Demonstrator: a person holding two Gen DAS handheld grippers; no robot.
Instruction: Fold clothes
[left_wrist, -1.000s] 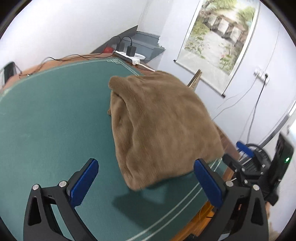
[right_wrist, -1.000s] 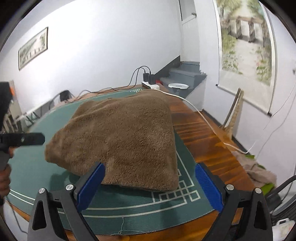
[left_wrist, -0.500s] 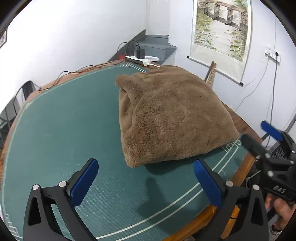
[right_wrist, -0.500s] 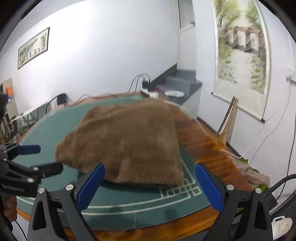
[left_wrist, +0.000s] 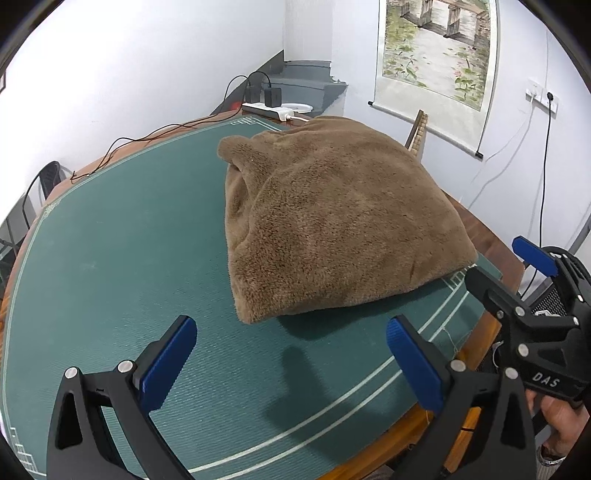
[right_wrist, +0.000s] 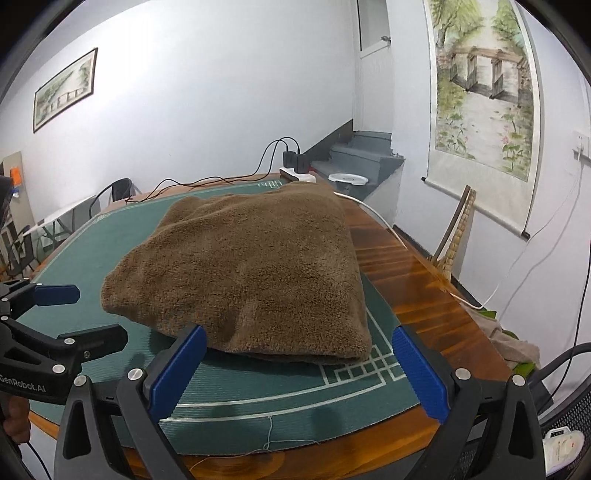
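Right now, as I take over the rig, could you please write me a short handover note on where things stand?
Left hand-held gripper: open, empty, hovering over the green mat short of the garment.
Right hand-held gripper: open, empty, at the garment's near edge, not gripping it.
Brown fleece garment: lying folded in a thick bundle on the mat, toward the table's wooden edge, nothing holding it.
Done: it appears folded into a compact stack.
Left: check the uneven left-side corner; tidy or fold once more if needed.

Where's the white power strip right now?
In both views the white power strip lies at the table's far edge, just beyond the folded brown fleece, beside a white disc.
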